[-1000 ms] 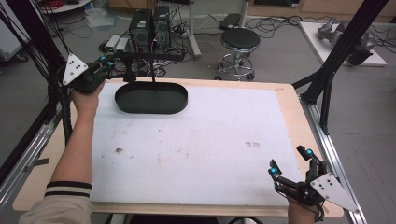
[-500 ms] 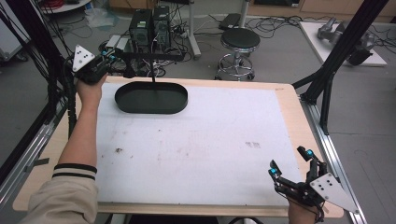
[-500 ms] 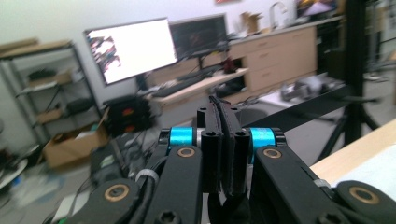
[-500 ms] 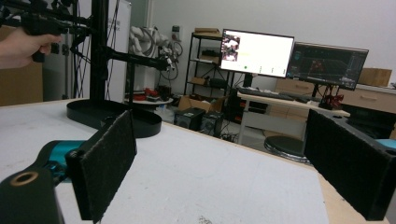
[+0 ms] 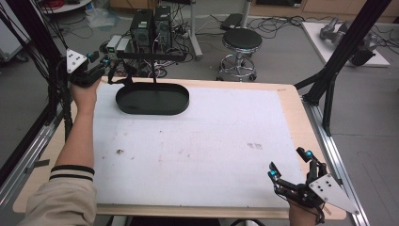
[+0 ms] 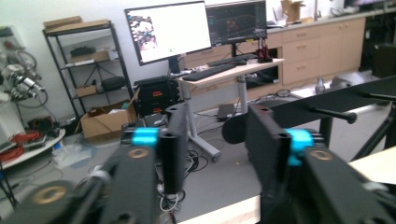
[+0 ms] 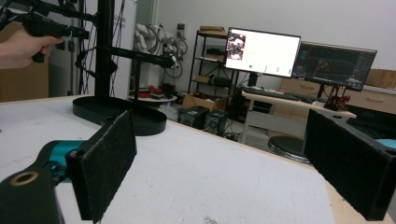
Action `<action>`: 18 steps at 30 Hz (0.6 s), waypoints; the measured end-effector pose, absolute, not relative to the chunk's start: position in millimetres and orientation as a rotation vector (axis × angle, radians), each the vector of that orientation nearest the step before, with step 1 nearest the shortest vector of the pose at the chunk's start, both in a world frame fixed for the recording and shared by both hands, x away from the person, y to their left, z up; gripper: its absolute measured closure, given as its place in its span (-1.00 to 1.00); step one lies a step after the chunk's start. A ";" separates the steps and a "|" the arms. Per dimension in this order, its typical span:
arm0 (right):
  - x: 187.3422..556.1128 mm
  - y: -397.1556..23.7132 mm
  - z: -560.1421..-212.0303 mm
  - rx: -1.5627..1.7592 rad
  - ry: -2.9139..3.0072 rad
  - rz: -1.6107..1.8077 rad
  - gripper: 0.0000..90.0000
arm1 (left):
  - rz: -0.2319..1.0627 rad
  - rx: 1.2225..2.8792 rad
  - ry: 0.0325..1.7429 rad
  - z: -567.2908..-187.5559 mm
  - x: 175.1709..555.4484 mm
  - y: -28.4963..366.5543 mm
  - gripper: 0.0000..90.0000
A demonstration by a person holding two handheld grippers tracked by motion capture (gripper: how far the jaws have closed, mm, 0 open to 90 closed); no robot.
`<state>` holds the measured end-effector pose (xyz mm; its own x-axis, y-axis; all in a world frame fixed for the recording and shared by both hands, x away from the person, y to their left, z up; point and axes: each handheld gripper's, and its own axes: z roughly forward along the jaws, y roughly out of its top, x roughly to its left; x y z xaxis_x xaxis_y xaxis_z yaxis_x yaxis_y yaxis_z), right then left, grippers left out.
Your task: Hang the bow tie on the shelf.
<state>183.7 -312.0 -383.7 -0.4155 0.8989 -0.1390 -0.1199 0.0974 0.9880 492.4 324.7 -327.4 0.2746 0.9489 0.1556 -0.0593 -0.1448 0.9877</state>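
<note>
Work at this moment is at the far left corner of the counter (image 5: 211, 141), where the left tool (image 5: 106, 66) is held up at the left end of the crossbar (image 5: 150, 55) of a black stand (image 5: 153, 100). The stand sits on its oval base near the far edge, with a thin post going up to the crossbar. In the left gripper view the left tool (image 6: 215, 126) has its jaws spread with nothing between them, and the rounded end of the crossbar (image 6: 327, 100) lies just beyond them, a little to the right.

The right tool (image 5: 289, 164) is well apart, at the near right corner, also spread and empty.

I think the step is to take the crossbar end. To do it well, the hand should first bring the bar to the middle of the gap, because now it looks off-centre toward one jaw. Then the jaws should go forward until the pads cover the bar fully, not only its tip, and close slowly. The stand is tall on a narrow post, so a sideways push could tip or slide it; the grip should come straight, without pressing. The short pegs on the bar should stay outside the pads.
</note>
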 end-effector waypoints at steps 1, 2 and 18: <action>183.7 -311.7 -383.4 0.804 1.497 1.466 -0.80 | 1.130 1.402 0.905 -328.4 490.4 326.2 0.17; 183.7 -311.7 -383.4 0.804 1.497 1.466 -0.80 | 1.130 1.402 0.905 -328.4 490.4 326.2 0.04; 186.5 -311.1 -386.1 0.818 1.490 1.489 -0.80 | 1.070 1.283 0.855 -313.6 417.7 326.6 -0.75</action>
